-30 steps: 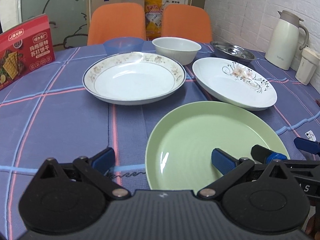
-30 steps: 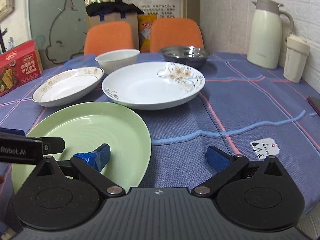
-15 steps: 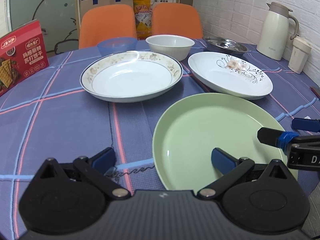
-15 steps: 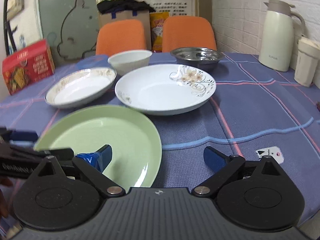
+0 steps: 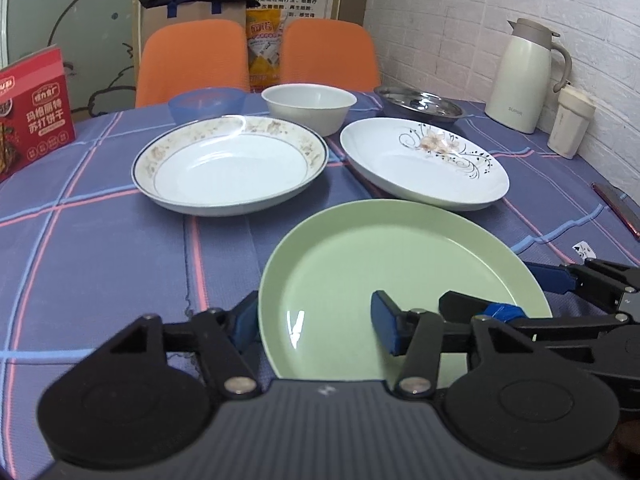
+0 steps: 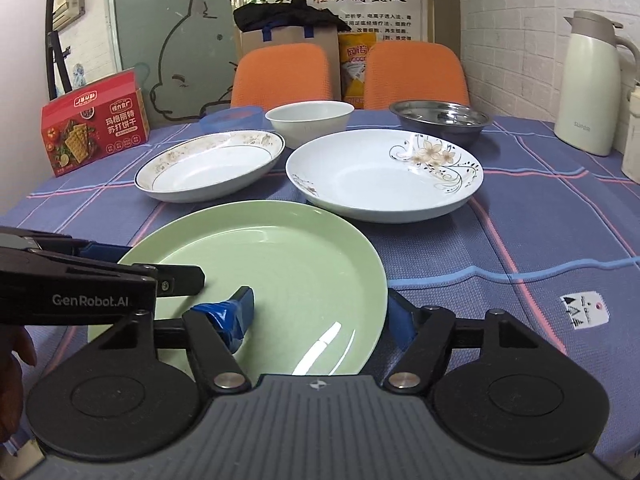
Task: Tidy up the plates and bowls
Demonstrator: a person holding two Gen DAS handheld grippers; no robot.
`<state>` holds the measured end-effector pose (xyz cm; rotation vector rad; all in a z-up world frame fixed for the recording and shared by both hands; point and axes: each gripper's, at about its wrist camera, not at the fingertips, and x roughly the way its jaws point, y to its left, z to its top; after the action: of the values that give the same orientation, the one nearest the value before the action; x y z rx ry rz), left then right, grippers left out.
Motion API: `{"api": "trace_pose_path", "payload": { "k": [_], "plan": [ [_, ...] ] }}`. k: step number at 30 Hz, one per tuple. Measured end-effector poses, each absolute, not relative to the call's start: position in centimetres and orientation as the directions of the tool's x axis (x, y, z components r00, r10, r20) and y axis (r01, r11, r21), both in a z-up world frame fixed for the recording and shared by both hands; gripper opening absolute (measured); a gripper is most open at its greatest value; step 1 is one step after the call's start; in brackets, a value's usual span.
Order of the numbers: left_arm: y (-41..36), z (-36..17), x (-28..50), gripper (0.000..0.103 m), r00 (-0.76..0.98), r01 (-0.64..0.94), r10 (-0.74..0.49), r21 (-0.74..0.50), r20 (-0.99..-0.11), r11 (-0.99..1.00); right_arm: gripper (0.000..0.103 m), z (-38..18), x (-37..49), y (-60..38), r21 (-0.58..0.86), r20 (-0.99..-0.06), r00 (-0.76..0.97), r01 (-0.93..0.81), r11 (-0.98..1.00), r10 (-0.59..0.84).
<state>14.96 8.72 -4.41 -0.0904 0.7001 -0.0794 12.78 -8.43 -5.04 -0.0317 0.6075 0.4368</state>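
Three plates: a green plate [image 6: 276, 268], a gold-rimmed plate [image 6: 210, 166] and a flowered plate [image 6: 384, 176]. Three bowls: a white bowl [image 6: 310, 122], a blue bowl [image 6: 230, 119] and a steel bowl [image 6: 440, 120]. Two orange chairs [image 6: 280, 74]. One jug [image 6: 592, 88], one lidded cup [image 5: 570, 124], one red cracker box [image 6: 94, 132], one paper bag [image 6: 288, 36]. Two grippers: the left gripper [image 5: 316, 324] and the right gripper [image 6: 322, 318].
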Motion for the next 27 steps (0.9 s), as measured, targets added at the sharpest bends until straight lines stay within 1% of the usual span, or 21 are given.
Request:
{"api": "trace_pose_path", "payload": {
  "k": [2, 3, 7, 12, 17, 21, 22, 23, 25, 26, 27],
  "plan": [
    [8.9, -4.1, 14.9, 0.043, 0.756, 0.015, -0.099, -0.134, -0.647, 0.991, 0.056, -4.7, 12.4, -8.2, 0.127, -0.558, 0.731, -0.393, 0.911, 0.393],
    [9.1, -4.0, 14.6, 0.043, 0.757, 0.006, -0.091, -0.133, -0.647, 0.991, 0.056, -4.3, 12.0, -8.0, 0.131, -0.543, 0.737, -0.400, 0.907, 0.403],
    [10.9, -2.9, 13.0, 0.043, 0.769, -0.039, -0.068, -0.154, -0.636, 0.987, 0.056, -3.2, 10.7, -6.0, 0.111, -0.512, 0.740, -0.447, 0.888, 0.436],
    [14.6, -1.7, 10.1, 0.043, 0.774, -0.139, 0.035, -0.116, -0.632, 0.983, 0.056, -2.8, 10.1, -1.8, 0.112, -0.500, 0.690, -0.548, 0.829, 0.524],
    [18.6, -2.2, 8.9, 0.043, 0.755, -0.227, 0.098, -0.118, -0.649, 0.967, 0.056, -3.3, 10.5, 2.1, 0.115, -0.513, 0.641, -0.607, 0.787, 0.570],
    [20.6, -3.5, 9.9, 0.043, 0.734, -0.247, 0.083, -0.151, -0.674, 0.957, 0.057, -4.3, 11.4, 3.3, 0.092, -0.544, 0.634, -0.606, 0.790, 0.550],
    [20.7, -3.8, 10.2, 0.043, 0.732, -0.243, 0.078, -0.153, -0.677, 0.958, 0.059, -4.7, 11.6, 3.3, 0.096, -0.562, 0.623, -0.604, 0.791, 0.544],
    [20.5, -3.8, 10.3, 0.044, 0.738, -0.238, 0.090, -0.134, -0.668, 0.962, 0.059, -4.8, 11.5, 3.2, 0.091, -0.554, 0.627, -0.609, 0.788, 0.548],
    [20.0, -4.0, 10.5, 0.046, 0.744, -0.230, 0.101, -0.112, -0.661, 0.967, 0.060, -4.7, 11.4, 3.1, 0.090, -0.559, 0.620, -0.615, 0.784, 0.551],
    [20.1, -4.1, 10.6, 0.057, 0.746, -0.223, 0.089, -0.121, -0.660, 0.967, 0.060, -4.5, 11.6, 2.8, 0.109, -0.561, 0.607, -0.620, 0.777, 0.563],
    [20.3, -4.0, 10.6, 0.059, 0.750, -0.216, 0.074, -0.137, -0.657, 0.967, 0.058, -4.2, 11.9, 2.2, 0.138, -0.557, 0.598, -0.618, 0.774, 0.576]
  ]
}}
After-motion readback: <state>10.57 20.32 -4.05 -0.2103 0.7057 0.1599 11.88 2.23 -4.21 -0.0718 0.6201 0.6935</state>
